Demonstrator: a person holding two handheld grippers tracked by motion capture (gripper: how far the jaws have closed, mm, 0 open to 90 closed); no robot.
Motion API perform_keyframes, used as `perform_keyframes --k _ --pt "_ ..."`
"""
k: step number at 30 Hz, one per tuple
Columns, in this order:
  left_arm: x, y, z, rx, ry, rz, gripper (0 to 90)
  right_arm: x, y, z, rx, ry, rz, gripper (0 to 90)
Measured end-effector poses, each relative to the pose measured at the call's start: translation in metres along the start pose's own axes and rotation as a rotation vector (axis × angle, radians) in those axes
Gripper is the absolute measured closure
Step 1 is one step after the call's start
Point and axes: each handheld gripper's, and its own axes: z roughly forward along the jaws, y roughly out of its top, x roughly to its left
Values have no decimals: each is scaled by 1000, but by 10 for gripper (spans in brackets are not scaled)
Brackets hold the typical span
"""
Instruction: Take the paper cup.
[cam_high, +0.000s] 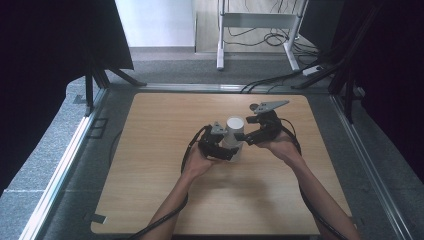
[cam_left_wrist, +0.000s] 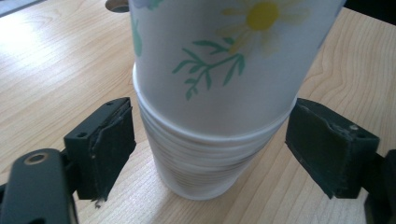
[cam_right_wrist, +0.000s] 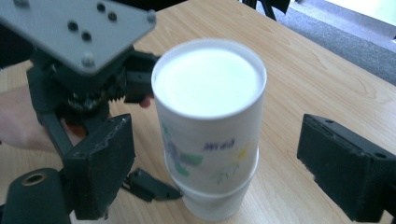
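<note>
A stack of upside-down paper cups (cam_high: 233, 137) stands on the bench (cam_high: 165, 150), roughly at its middle, and everything here is best placed against that stack. The top cup (cam_right_wrist: 210, 116), printed with a daisy and green sprigs, sits base-up over the lower nested cups (cam_left_wrist: 205, 163), whose rims show as a ribbed band beneath it.

The left hand-held gripper (cam_left_wrist: 212, 154) is low beside the stack, its jaws either side of the nested cups, near them yet with a gap visible on both sides, so it holds nothing. The right hand-held gripper (cam_right_wrist: 215, 172) comes at the stack from the opposite side and higher, jaws well apart around the top cup, also gripping nothing.

The step looks like separating the top cup from the rest. To do it well, I would close the left jaws gently on the ribbed band (paper walls crumple easily) just enough to pin the stack to the bench. The right jaws should take the top cup on its printed wall, above its own rim, so they do not catch the cup underneath. Then lift straight up along the stack's axis, perhaps with a slight twist, since nested cups tend to cling and drag a second one along.
</note>
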Motion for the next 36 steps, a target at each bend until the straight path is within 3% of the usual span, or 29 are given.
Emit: perform_keyframes --k 12,17,19,27,36 --pt "-1 -1 1 -9 10 7 208 -2 16 5 -5 -5 12 179" --pt "-1 0 0 0 16 17 212 -1 22 7 12 -6 11 267" --pt "-1 0 0 3 18 19 214 1 24 7 21 11 -3 349" --pt "-2 1 0 7 21 25 215 4 29 2 43 -18 -22 368" --pt "-2 0 0 10 22 29 210 6 41 -9 27 -21 -35 372"
